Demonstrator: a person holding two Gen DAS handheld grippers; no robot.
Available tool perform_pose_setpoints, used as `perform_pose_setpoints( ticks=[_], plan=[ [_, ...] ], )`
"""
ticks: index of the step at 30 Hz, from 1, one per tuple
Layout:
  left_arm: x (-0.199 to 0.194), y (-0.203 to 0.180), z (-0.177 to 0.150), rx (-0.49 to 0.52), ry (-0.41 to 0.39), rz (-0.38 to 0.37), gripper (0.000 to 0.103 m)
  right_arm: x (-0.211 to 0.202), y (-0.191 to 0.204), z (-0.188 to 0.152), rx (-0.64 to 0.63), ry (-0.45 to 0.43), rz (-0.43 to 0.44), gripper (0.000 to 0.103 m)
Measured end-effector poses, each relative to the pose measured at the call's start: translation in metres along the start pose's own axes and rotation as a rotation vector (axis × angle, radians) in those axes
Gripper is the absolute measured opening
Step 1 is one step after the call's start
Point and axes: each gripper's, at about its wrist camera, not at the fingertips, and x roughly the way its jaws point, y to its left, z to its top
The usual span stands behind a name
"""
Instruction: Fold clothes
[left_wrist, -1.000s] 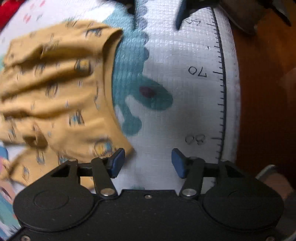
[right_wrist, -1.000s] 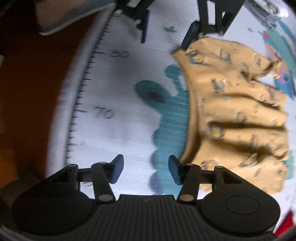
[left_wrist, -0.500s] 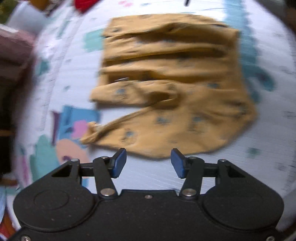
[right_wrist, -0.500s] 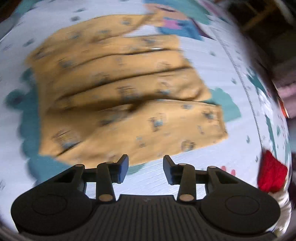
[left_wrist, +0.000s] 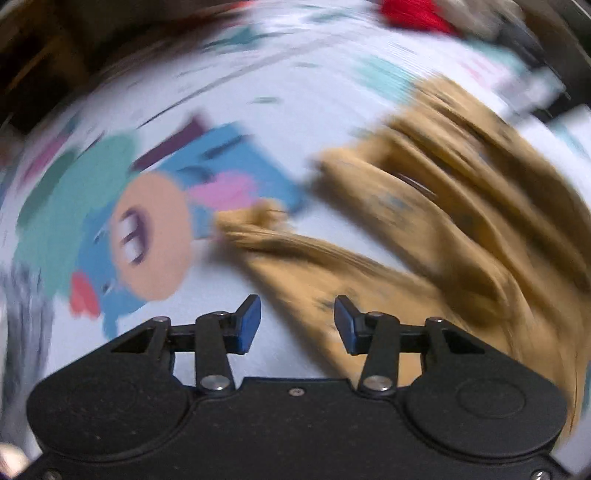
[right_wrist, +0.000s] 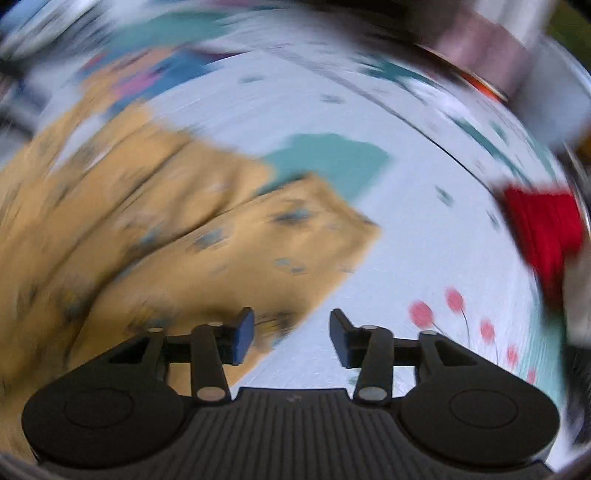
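A mustard-yellow patterned garment (left_wrist: 443, 236) lies rumpled in long folds on a white printed play mat (left_wrist: 258, 122). Both views are smeared by motion. In the left wrist view it fills the right side, with a thin twisted end (left_wrist: 251, 221) reaching left. My left gripper (left_wrist: 297, 323) hovers over its near edge; its jaws are closing with nothing pinched between them. In the right wrist view the garment (right_wrist: 155, 229) covers the left half, a squared corner (right_wrist: 354, 229) near the middle. My right gripper (right_wrist: 291, 338) hangs above the garment's near edge, jaws opening, nothing gripped.
A cartoon figure in blue, teal and peach (left_wrist: 147, 229) is printed on the mat left of the garment. A red cloth (right_wrist: 543, 229) lies at the mat's right edge, also the red cloth (left_wrist: 410, 14) at top. Pink dots (right_wrist: 454, 310) mark the mat near my right gripper.
Both views have swung round the garment: it moved from the middle to the right in the left view and to the left in the right view. Both grippers stay empty.
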Motion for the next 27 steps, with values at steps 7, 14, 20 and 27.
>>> perform_pose_setpoints(
  ticks=[7, 14, 20, 27],
  plan=[
    [0.029, 0.041, 0.010, -0.286, -0.009, -0.081, 0.045, 0.018, -0.039, 0.012, 0.314, -0.037, 0.067, 0.047],
    [0.038, 0.027, 0.011, -0.267, -0.013, -0.082, 0.017, 0.028, -0.014, 0.016, 0.222, -0.019, 0.070, 0.004],
    [0.010, 0.033, -0.007, -0.360, -0.075, -0.109, 0.003, -0.004, -0.029, -0.012, 0.244, -0.021, 0.023, 0.004],
    [-0.057, 0.066, -0.050, -0.563, -0.102, 0.028, 0.003, -0.061, -0.063, -0.097, 0.447, -0.025, -0.054, 0.004]
  ],
)
